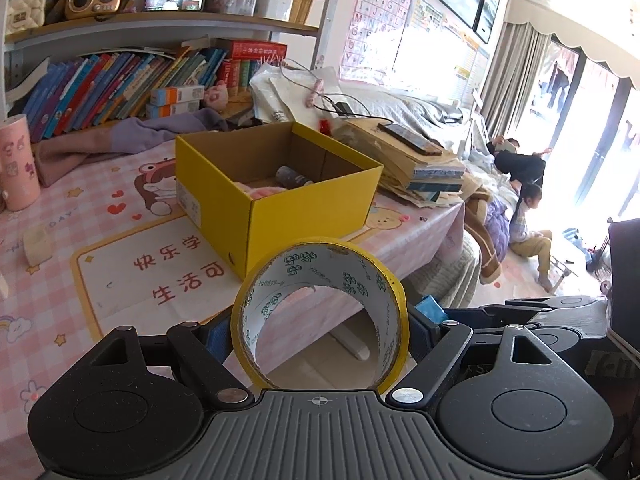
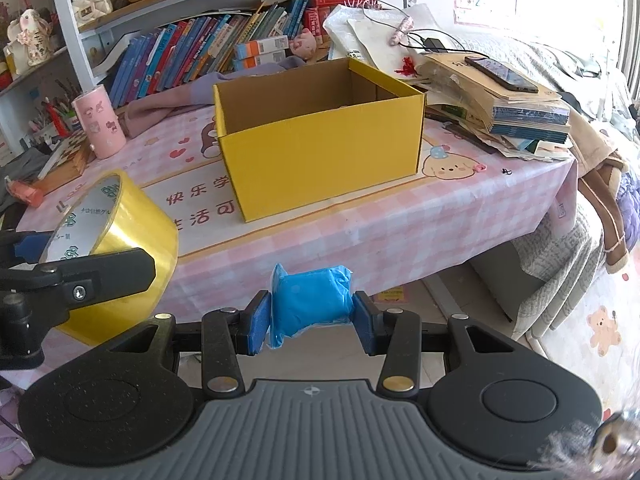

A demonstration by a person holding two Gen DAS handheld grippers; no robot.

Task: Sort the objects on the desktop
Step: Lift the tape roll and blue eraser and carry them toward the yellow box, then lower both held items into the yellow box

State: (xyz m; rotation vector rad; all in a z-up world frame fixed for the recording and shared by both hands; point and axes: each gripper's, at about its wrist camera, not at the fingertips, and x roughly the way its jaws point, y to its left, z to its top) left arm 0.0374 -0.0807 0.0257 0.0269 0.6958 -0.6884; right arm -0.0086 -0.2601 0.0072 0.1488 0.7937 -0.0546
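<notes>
The left gripper [image 1: 320, 336] holds a roll of yellow tape [image 1: 322, 312] with its fingers clamped wide on the roll's flat sides, so the hollow core faces the camera. The right gripper [image 2: 312, 316] has its fingers pressed on a small blue wrapped packet [image 2: 311, 300], which bulges between the pads. Both loads hang over the near edge of the table [image 2: 360, 236], short of the yellow box [image 2: 320, 148] that stands open at the middle of the pink cloth, a few items already lying inside it.

The risks, as I judge them: the tape is gripped across a smooth, rigid ring, so a tilt or jolt could let it rotate or slip out and roll off the near edge to the floor. The packet is soft and its wrapper slick; it could squeeze out. The two grippers travel close together, the tape just left of the right one, so they may collide above the box, or a low approach could strike its near wall and shove it.
</notes>
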